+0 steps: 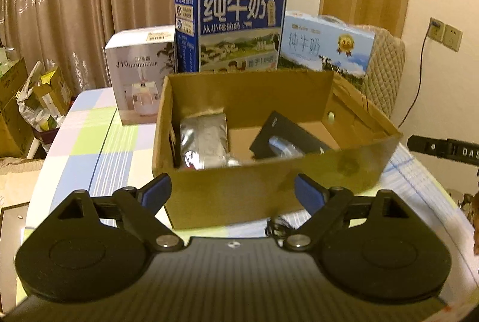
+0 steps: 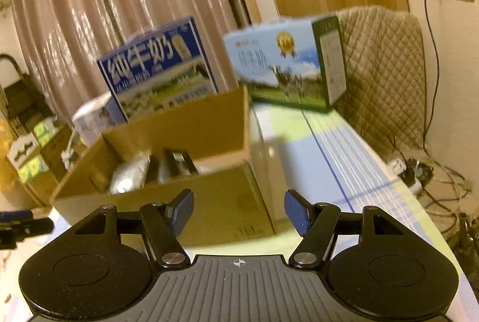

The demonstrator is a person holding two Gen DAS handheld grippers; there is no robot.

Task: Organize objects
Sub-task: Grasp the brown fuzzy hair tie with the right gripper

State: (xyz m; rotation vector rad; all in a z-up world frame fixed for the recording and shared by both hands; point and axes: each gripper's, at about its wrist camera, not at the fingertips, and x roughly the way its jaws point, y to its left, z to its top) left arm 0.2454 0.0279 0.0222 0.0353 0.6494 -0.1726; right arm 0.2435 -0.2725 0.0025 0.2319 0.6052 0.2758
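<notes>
Facing the open cardboard box (image 1: 269,190) at the centre of the frame, the left gripper (image 1: 233,193) is held with its jaws apart and empty; the right gripper (image 2: 239,209) is likewise spread on nothing. Inside the box a silver pouch (image 1: 203,133) and a black packet (image 1: 284,136) can be seen.

The thin near wall could be knocked or folded if a finger is lowered onto it, and the light box could be shoved along the checked surface (image 1: 98,139).

"J10 HUMIDIFIER" is read on the white carton (image 1: 134,73); "纯牛奶" is printed on the blue milk case (image 1: 236,25) and the pale milk case (image 1: 326,46).
</notes>
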